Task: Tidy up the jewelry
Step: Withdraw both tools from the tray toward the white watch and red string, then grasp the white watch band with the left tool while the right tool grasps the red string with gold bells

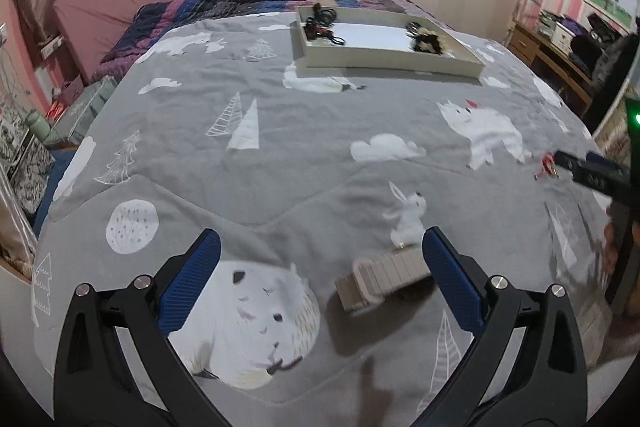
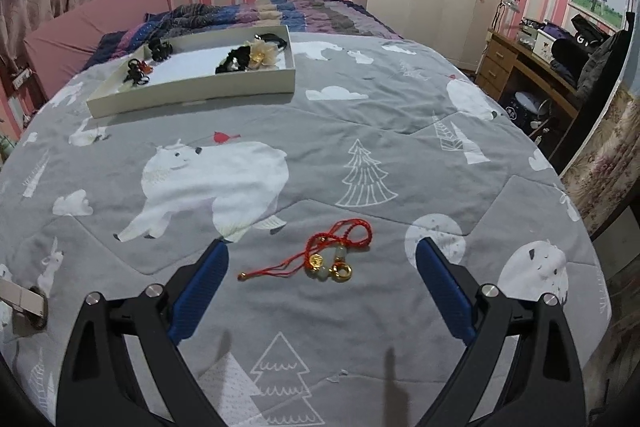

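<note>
While the left gripper (image 1: pixel 320 259) gapes wide beside a beige bracelet (image 1: pixel 380 279), the right gripper (image 2: pixel 322 259), equally wide, frames a red cord necklace (image 2: pixel 336 253) at lower centre.

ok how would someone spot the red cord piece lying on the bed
On the grey animal-print bedspread, look at the near end, far from the white cardboard tray. The red cord bracelet lies between the open right gripper fingers; it alone has gold rings and pale green beads.

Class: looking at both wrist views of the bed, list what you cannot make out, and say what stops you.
- Beige link bracelet, left wrist view: blurred, its right end hidden behind a finger; cut off by the frame edge in the right wrist view.
- Red cord necklace: charm markings too small.
- White tray: its dark hair accessories too small to identify.
</note>
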The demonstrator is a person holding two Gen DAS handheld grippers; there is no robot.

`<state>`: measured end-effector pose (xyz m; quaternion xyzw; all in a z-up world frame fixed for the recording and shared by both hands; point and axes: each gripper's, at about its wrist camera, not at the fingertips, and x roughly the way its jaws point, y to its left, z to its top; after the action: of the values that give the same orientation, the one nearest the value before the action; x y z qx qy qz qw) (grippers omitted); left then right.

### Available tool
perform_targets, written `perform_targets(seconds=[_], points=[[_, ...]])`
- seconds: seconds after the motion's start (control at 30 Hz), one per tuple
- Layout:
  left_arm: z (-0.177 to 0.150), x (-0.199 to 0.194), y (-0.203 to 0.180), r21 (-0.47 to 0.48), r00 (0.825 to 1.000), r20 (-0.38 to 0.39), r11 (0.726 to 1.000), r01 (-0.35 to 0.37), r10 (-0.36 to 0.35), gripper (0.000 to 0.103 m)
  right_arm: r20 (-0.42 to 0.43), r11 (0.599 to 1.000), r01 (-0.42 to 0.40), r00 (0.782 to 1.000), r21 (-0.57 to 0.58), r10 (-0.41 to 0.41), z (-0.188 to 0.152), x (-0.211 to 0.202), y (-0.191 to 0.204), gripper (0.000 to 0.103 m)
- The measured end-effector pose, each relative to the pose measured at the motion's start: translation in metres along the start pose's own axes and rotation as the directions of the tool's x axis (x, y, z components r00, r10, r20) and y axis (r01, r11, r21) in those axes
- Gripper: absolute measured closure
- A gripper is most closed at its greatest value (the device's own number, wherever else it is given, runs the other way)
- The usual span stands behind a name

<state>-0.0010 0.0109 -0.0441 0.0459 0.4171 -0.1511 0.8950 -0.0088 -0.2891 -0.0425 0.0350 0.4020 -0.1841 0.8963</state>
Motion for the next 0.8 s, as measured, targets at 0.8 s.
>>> perform_targets(seconds=[0.8], points=[[-0.021,0.020,-0.009,0.101,0.992,-0.080,0.989,0.103,-0.095,0.030,-0.042,1.000,-0.008,0.999,0.013,0.009,-0.001,0.006,-0.006,0.007]])
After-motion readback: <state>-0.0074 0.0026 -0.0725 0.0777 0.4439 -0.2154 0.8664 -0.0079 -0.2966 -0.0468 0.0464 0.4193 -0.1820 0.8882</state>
